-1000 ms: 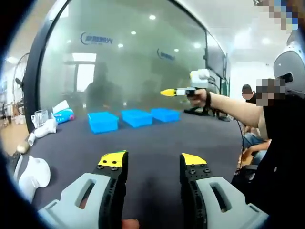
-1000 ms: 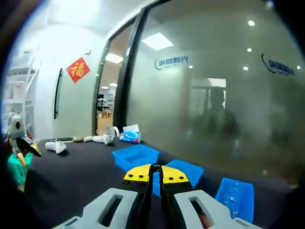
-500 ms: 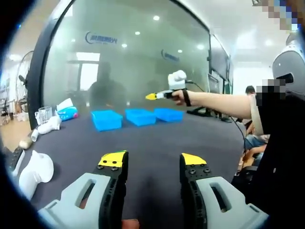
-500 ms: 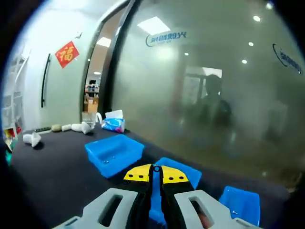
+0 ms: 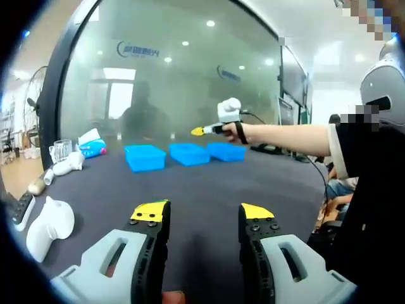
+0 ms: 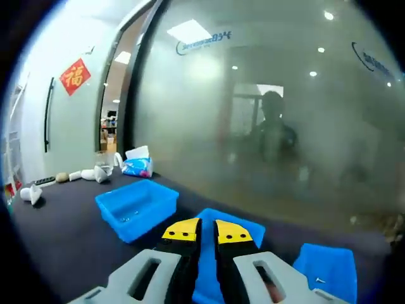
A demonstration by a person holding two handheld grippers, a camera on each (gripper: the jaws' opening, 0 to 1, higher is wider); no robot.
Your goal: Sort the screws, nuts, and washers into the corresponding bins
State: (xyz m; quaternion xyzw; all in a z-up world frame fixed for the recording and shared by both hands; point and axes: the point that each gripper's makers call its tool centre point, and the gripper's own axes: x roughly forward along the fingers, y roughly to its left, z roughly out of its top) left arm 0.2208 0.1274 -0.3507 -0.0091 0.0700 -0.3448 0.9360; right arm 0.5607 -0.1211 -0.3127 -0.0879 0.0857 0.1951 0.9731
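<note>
The right gripper (image 6: 201, 227) has travelled on toward the three blue bins over the last second. In the right gripper view the middle bin (image 6: 250, 229) now sits directly beyond its tips, the left bin (image 6: 136, 206) to one side and the right bin (image 6: 327, 267) to the other — a second ago all three lay further off and lower. The jaws, pressed together half a second ago, now show a thin gap. Whether a part is pinched there cannot be told; nothing is visible between the tips. My reading is a delivery over the middle bin, with release just beginning.

In the left gripper view the right gripper (image 5: 204, 130) is carried on a fully outstretched arm, yellow tips level and hovering above the bins (image 5: 188, 153), apparently clear of them.

The left gripper (image 5: 201, 213) is held low over the dark table (image 5: 190, 190), well back from the bins, jaws wide apart and holding nothing.

Small pale specks lie in the left and right bins — too small to identify. No loose screws, nuts or washers can be made out on the table near the bins.
</note>
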